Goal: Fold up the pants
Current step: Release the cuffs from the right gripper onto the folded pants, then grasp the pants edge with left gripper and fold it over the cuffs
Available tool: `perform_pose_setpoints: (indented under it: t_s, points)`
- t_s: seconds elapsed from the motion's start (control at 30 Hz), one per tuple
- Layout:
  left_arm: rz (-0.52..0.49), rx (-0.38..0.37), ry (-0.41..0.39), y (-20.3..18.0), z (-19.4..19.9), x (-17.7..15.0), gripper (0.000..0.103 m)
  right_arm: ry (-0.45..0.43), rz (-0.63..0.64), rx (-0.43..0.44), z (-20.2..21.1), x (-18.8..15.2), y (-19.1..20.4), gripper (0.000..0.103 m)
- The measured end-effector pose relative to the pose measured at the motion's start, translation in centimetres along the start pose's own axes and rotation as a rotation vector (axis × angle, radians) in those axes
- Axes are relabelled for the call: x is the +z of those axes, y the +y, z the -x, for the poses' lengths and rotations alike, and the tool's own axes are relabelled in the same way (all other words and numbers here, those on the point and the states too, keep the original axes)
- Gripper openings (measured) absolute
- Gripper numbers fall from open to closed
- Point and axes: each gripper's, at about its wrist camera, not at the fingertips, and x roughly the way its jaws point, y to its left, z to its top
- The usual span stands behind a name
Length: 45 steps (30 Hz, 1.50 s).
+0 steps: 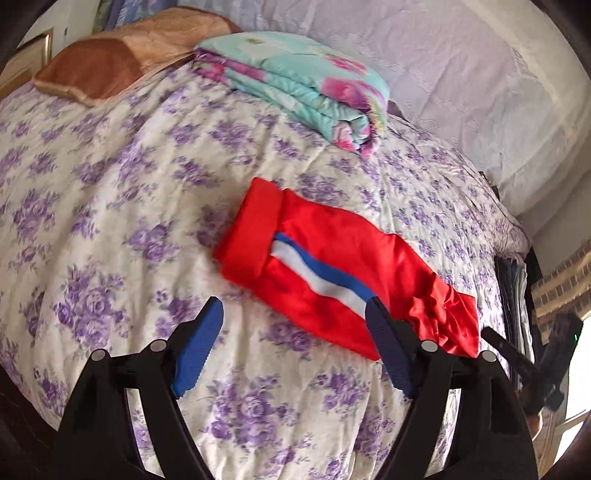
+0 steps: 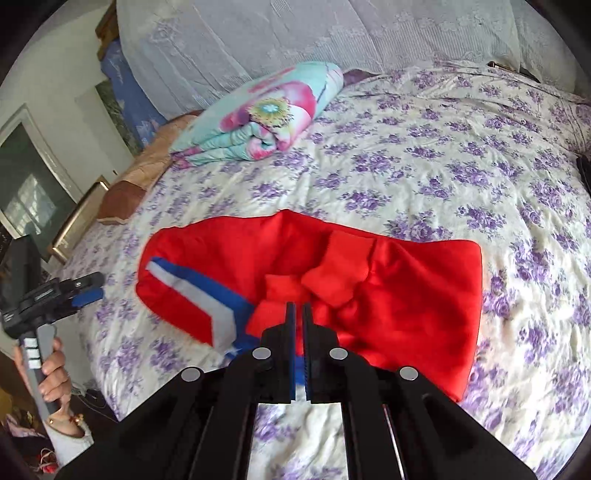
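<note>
- The pants (image 1: 332, 273) lie on the bed (image 1: 110, 206), near its front edge.
- The folded blanket (image 1: 303, 85) lies on the bed behind the pants, well apart from them.
- The pillow (image 1: 110, 62) lies left of the blanket.
- The curtain (image 2: 295, 33) hangs behind the bed.
- The left gripper (image 1: 291, 343) is before the pants, at their left end.
- The right gripper (image 2: 298, 314) is over the front edge of the pants.

One pants (image 1: 332, 273), one folded quilt (image 1: 306, 88), one pillow (image 1: 110, 62), two grippers (image 1: 295, 332)
</note>
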Motion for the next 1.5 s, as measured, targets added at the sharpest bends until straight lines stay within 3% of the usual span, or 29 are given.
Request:
perform_pose_setpoints:
  t_s: [0.13,0.37,0.7,0.87,0.9,0.93,1.0,1.2,1.33,1.43,1.5]
  points:
    - [0.073,-0.051,0.073,2.2,-1.9,-0.1,0.076,-0.043,0.004,0.006,2.3,-2.7,1.0,0.015]
    - [0.048,-0.075,0.110,0.1,-4.4,-0.5,0.076,-0.052,-0.006,-0.034,3.5,-4.5,1.3,0.033]
    - [0.046,-0.063,0.183,-1.3,-8.6,-0.4,0.076,-0.066,-0.011,-0.038,4.6,-5.4,1.2,0.034]
    - [0.076,-0.015,0.150,-1.0,-10.7,0.4,0.075,-0.056,-0.018,-0.040,4.4,-5.5,1.0,0.034]
    - [0.077,0.015,0.130,-1.1,-11.0,0.6,0.062,-0.053,-0.019,-0.042,4.3,-5.5,0.9,0.034]
    - [0.069,0.063,0.109,-1.2,-11.0,0.9,0.035,-0.049,-0.020,-0.046,4.3,-5.5,0.9,0.034]
    - [0.069,0.006,0.094,-1.1,-10.5,1.3,0.014,-0.045,-0.019,-0.057,4.2,-5.6,0.8,0.034]
    - [-0.021,0.019,-0.034,-2.7,-7.3,0.5,0.012,0.028,0.007,-0.044,0.8,-3.7,1.5,0.034]
    - [-0.049,-0.006,-0.063,-3.0,-5.6,0.3,0.012,0.088,0.091,0.006,-3.8,-0.6,4.1,0.034]
    - [-0.040,-0.022,-0.057,-2.7,-5.5,0.4,0.012,0.143,0.131,-0.003,-8.3,2.2,5.4,0.009]
    - [-0.032,-0.026,-0.048,-2.5,-5.8,0.4,0.012,0.191,0.131,-0.029,-11.6,3.7,5.9,0.009]
